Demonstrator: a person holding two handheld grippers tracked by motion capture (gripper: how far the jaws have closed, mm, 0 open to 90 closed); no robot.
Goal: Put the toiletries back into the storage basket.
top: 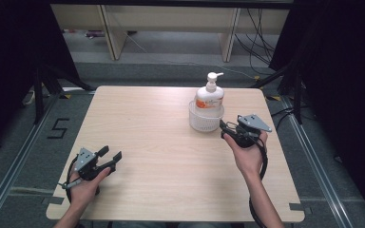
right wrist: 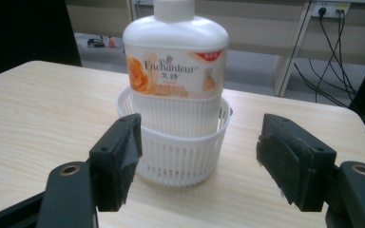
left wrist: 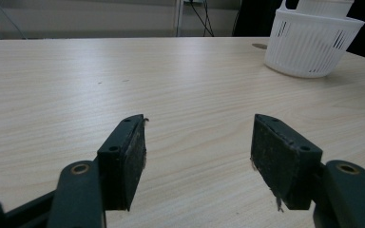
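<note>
We are at the approach: our right gripper (top: 226, 129), jaws apart, faces the lotion bottle (right wrist: 175, 57) standing upright in the white basket (right wrist: 180, 142) on the pale wood bench (top: 161, 156). Next, we judge, advance and close squarely. Left gripper (top: 111, 156) waits apart. Grey floor, cables beyond.

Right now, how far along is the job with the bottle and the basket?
Done: the pump bottle stands upright inside the white basket. In hand: the right tool is open, facing the basket, gripping nothing. Left: closing on it; the left tool waits open, apart.
</note>
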